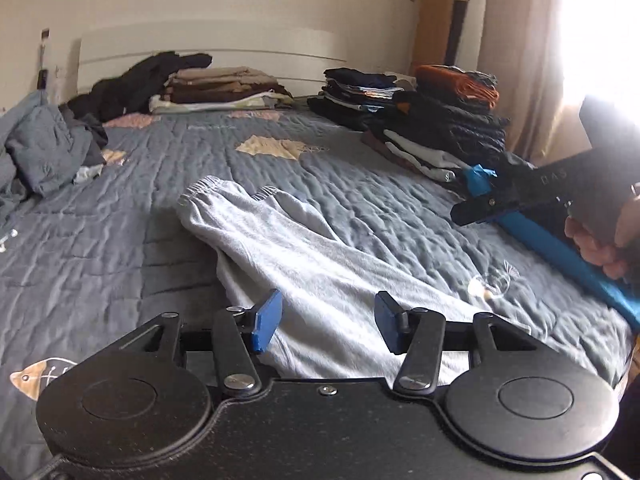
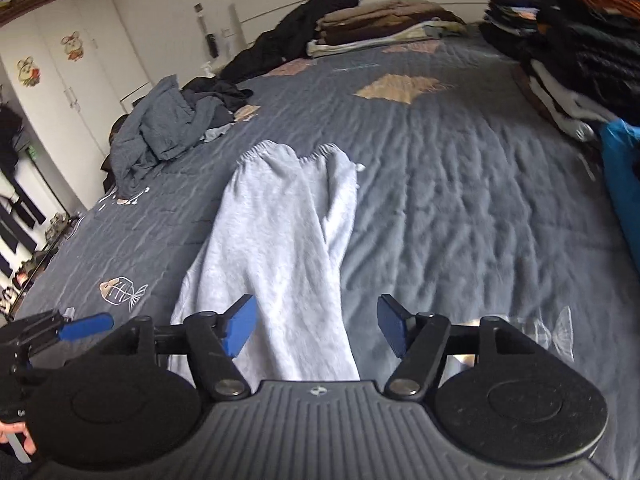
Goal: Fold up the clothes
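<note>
Grey sweatpants (image 2: 276, 240) lie lengthwise on bed (image 2: 460, 208), legs side by side, cuffs far. Left gripper (image 1: 326, 322) and right gripper (image 2: 316, 330) hover near waist end, jaws released, holding nothing. Stage unclear: laid out or half-folded. Folded stacks (image 1: 436, 120) behind.

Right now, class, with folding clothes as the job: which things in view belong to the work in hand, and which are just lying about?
In hand:
- light grey sweatpants, laid out lengthwise
- left gripper, open
- right gripper, open

Lying about:
- crumpled grey-blue bedding
- folded brown and beige stack
- dark folded stacks
- black garment heap
</note>
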